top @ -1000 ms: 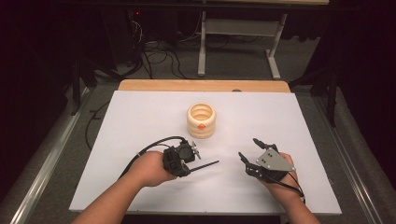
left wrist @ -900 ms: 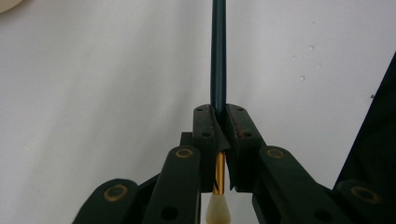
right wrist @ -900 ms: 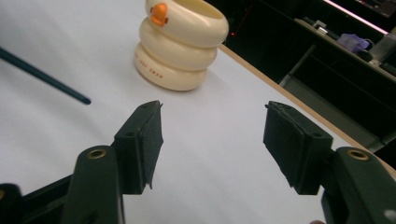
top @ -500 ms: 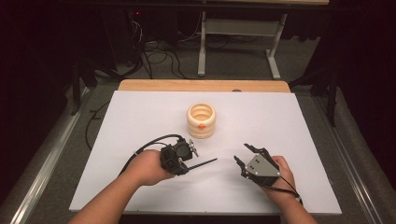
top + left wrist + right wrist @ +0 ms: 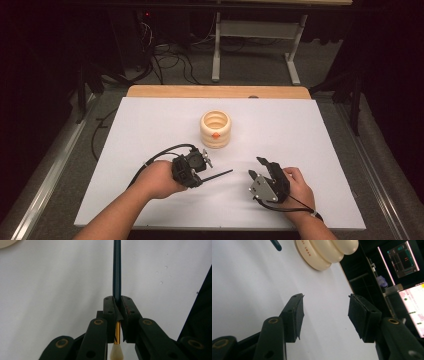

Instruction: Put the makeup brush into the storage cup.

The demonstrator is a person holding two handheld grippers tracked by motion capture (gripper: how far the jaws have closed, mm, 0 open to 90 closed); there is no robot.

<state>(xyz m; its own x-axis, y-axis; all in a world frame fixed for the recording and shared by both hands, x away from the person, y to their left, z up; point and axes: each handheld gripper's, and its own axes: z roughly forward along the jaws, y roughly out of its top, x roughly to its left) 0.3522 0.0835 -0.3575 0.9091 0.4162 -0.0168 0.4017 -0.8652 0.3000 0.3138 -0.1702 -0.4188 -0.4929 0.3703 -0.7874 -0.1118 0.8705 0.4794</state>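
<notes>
Paintbrush (image 5: 117, 270) sits clamped in the left gripper (image 5: 117, 305), handle pointing forward.

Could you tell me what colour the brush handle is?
Dark teal brush handle, with a gold band; clearest in the left gripper view.

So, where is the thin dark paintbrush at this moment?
In the high view, the thin dark paintbrush is clamped in the left claw, its handle pointing right over the white table, in front of the cream ribbed pot.
</notes>
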